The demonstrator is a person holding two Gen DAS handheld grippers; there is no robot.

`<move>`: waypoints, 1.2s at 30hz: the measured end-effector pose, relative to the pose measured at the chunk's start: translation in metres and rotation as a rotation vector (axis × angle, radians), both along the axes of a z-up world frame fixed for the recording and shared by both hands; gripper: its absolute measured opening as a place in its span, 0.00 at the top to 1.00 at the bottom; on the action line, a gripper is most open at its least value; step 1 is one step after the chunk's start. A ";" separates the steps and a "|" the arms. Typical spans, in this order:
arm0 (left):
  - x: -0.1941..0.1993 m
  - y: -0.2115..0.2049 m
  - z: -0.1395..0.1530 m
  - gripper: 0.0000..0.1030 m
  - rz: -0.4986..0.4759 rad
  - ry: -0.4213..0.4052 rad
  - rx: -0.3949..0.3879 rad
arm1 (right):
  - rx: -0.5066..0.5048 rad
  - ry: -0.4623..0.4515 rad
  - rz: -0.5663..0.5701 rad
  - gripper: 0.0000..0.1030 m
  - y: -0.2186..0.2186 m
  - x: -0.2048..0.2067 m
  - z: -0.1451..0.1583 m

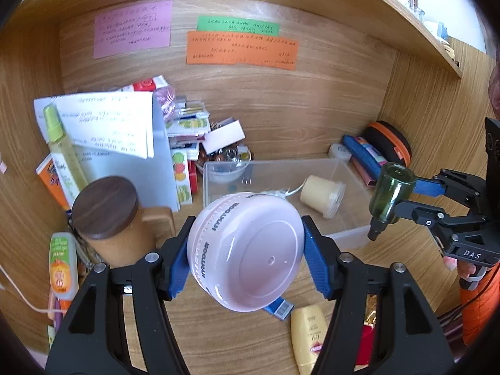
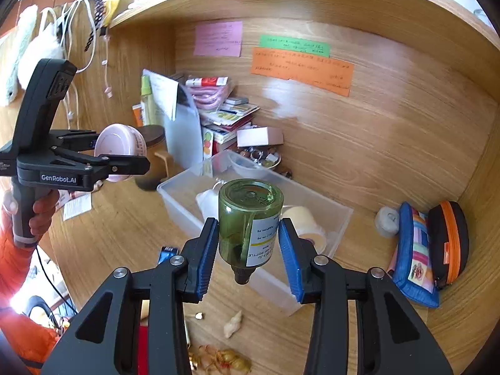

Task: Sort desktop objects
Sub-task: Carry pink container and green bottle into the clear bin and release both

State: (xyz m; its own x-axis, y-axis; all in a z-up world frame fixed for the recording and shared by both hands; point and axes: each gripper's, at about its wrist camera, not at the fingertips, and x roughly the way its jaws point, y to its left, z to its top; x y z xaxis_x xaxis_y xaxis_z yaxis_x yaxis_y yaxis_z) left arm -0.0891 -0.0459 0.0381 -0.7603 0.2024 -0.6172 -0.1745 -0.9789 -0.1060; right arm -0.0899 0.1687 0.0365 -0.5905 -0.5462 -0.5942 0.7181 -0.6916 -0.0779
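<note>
Lying inside the clear bin (image 1: 350, 237), a cream jar (image 1: 323, 195); left hand-held gripper (image 1: 245, 253) clamps a pink case (image 1: 247, 250), right hand-held gripper (image 2: 248, 256) a green bottle (image 2: 247, 222).

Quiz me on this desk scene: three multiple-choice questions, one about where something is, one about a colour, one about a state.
1. Where is the cream-coloured cup?
A. inside the clear plastic bin
B. on the shelf
C. in the left gripper

2. What colour is the bottle in the right gripper?
A. red
B. green
C. white

3. How is that bottle held?
A. upright
B. lying flat
C. cap end down

Answers:
1 A: the cream-coloured cup lies on its side in the clear plastic bin.
2 B: the right gripper grips a green bottle.
3 C: its cap points down.
</note>
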 end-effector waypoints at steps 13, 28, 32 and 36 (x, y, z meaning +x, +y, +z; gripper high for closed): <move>-0.048 0.009 -0.006 0.38 -0.038 -0.036 0.003 | -0.017 -0.016 -0.015 0.65 -0.009 -0.046 0.000; -0.082 0.017 -0.039 0.38 -0.084 -0.107 0.000 | 0.062 -0.132 0.019 0.65 -0.039 -0.079 -0.050; -0.084 0.012 -0.045 0.36 -0.071 -0.118 0.001 | 0.093 -0.154 0.031 0.65 -0.047 -0.083 -0.064; -0.083 0.009 -0.046 0.28 -0.053 -0.115 -0.010 | 0.131 -0.163 0.039 0.64 -0.058 -0.086 -0.076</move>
State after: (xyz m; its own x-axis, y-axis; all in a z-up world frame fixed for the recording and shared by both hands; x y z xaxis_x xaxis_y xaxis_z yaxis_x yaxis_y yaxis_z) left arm -0.1722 -0.0370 -0.0081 -0.6730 0.2334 -0.7018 -0.2129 -0.9699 -0.1184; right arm -0.1763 0.1106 -0.0394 -0.4608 -0.4784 -0.7476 0.7544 -0.6548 -0.0460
